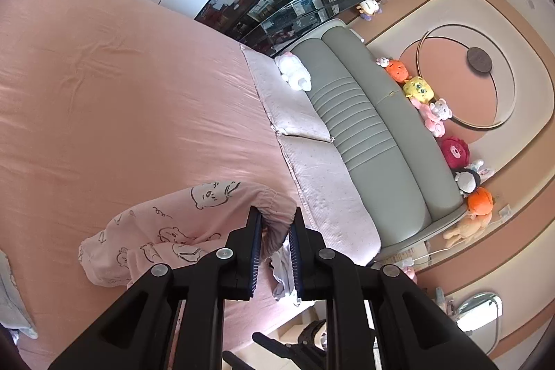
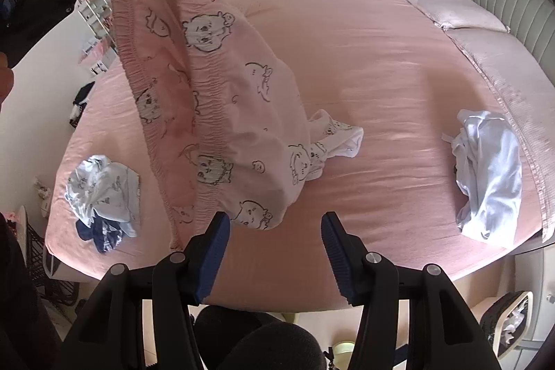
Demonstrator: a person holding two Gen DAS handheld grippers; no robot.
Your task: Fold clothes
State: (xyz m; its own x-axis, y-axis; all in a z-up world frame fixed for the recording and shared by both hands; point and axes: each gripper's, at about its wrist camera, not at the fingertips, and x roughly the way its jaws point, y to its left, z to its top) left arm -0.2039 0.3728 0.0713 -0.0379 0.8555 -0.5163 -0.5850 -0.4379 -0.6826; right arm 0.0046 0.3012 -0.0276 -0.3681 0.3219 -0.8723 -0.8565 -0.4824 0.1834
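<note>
**Lifting one pink pair of trousers off the bed by its waistband**

Counting the laundry first: you have three garments in reach. One is the pink trousers (image 2: pixel 222 85) with a bear print, one a white garment (image 2: pixel 489 175) crumpled near the bed's right side, and one a pale printed bundle (image 2: pixel 104 189) with dark blue cloth under it, near the left corner. All three are on or above the pink sheet (image 2: pixel 381 58). Two pillows (image 1: pixel 295 113) lie flat along the grey headboard (image 1: pixel 381 141), with one white plush (image 1: pixel 295 73) on the far pillow.

Your left gripper (image 1: pixel 275 231) is nearly closed, its pads pinching the elastic waistband of the trousers. In the right wrist view the waistband hangs high at upper left and slopes down to the sheet, where the leg ends rest in a heap.

Your right gripper (image 2: pixel 275 224) stands about half open and holds nothing. Its left pad (image 2: pixel 216 248) sits just beside the waistband's lower edge; whether it touches the cloth cannot be told. Its other pad is clear of everything, over bare sheet.
</note>
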